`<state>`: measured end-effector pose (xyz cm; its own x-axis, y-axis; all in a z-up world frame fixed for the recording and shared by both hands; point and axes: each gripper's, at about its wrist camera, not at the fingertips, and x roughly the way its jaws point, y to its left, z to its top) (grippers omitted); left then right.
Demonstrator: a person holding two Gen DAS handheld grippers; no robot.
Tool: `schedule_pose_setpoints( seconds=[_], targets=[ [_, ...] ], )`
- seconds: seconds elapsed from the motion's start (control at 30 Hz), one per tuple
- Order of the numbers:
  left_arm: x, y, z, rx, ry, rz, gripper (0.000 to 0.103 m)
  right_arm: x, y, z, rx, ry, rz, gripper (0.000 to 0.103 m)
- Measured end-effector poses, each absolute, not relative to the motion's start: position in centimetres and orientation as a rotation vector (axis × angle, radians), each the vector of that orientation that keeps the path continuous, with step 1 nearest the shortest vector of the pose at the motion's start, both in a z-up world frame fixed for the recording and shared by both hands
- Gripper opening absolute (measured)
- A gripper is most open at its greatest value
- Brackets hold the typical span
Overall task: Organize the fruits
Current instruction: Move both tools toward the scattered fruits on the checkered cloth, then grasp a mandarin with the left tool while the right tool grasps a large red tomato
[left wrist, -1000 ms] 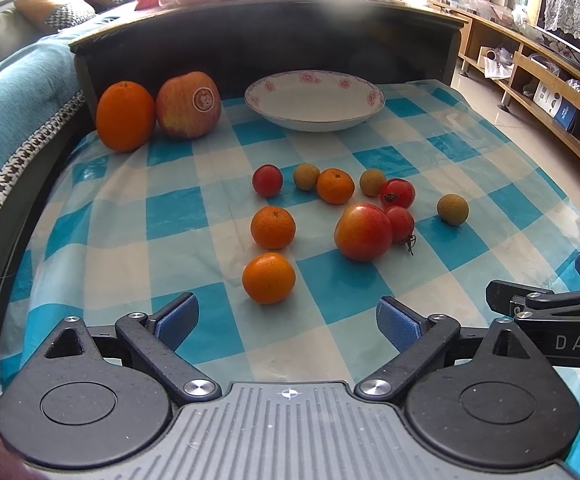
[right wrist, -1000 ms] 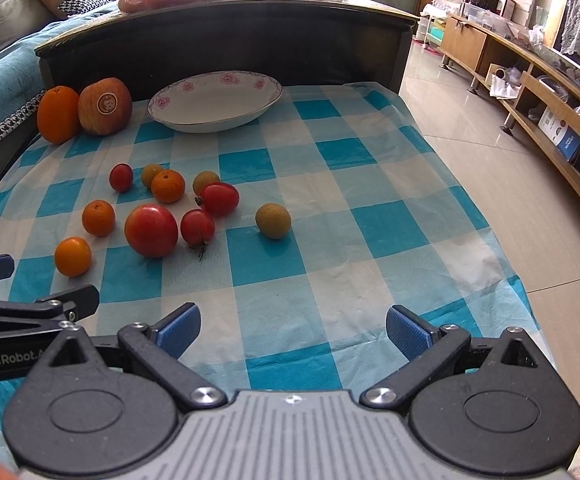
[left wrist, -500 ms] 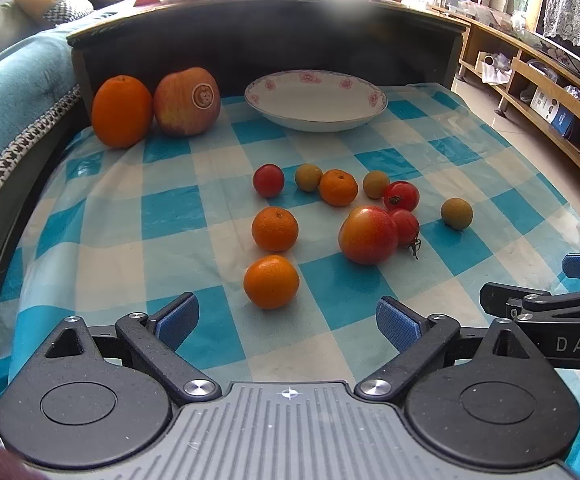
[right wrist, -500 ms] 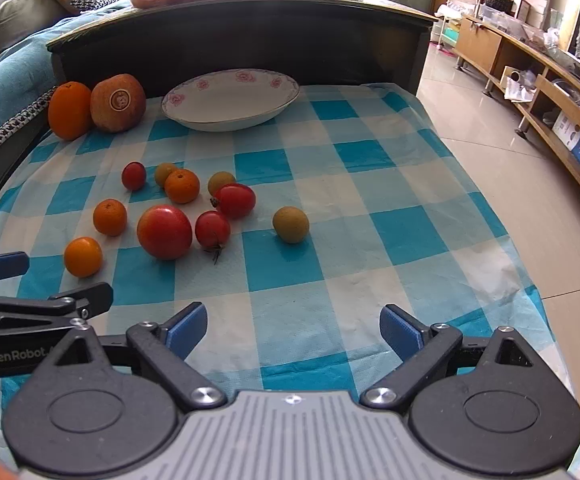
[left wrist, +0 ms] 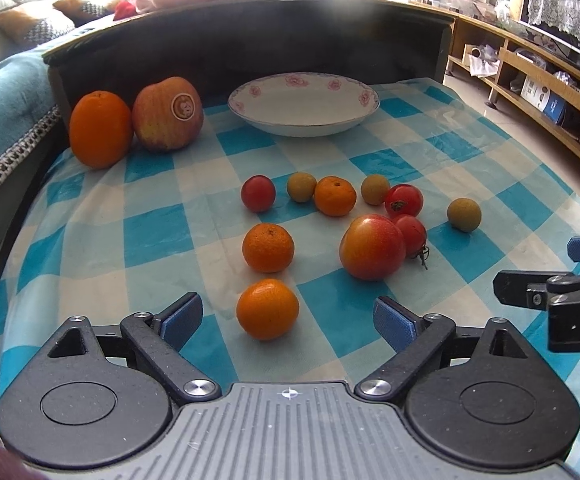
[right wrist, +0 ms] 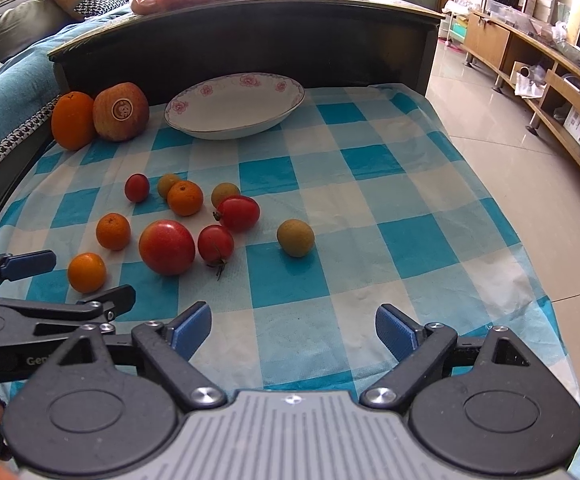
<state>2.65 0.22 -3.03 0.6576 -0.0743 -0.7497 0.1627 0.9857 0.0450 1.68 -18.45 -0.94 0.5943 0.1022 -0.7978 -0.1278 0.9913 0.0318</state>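
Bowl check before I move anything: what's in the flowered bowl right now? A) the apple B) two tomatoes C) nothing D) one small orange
C: the bowl shows only its bare white inside in both wrist views, while every fruit, including the nearest small orange, sits on the checked cloth.

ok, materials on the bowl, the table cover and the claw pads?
Bowl: looks like glazed ceramic, glossy white with pink printed flowers on the rim.
Table cover: seems a thin plastic or nonwoven sheet, blue-white check, creased, faint sheen; can't tell which.
Left claw pads: blue, finely textured, probably rubber; black arms look like moulded plastic.
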Motion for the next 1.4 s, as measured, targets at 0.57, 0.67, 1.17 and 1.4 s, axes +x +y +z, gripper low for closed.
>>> schedule_pose_setpoints(
  seconds=[0.57, 0.67, 1.17, 1.4],
  targets=[
    [3.7, 0.4, -4.2, 0.157, 0.860, -0.176, 0.078, 4.1, -16.7, -0.8, 0.008, 0.923, 0.271, 0.074],
    [3.6, 0.0, -4.1, 0.179, 0.853, -0.210, 0.069, 4.6, -16.2, -1.0, 0.009, 0.927, 0.309, 0.068],
    [3.1, 0.8, -3.5, 0.141, 0.902, -0.260, 0.044, 6.5, -12.4, -1.7, -0.090, 0.892, 0.507, 0.062],
    [2.8, 1.2, -3.4, 0.129, 0.912, -0.253, 0.046, 7.8, -11.2, -2.4, -0.123, 0.904, 0.565, 0.058]
  ],
)
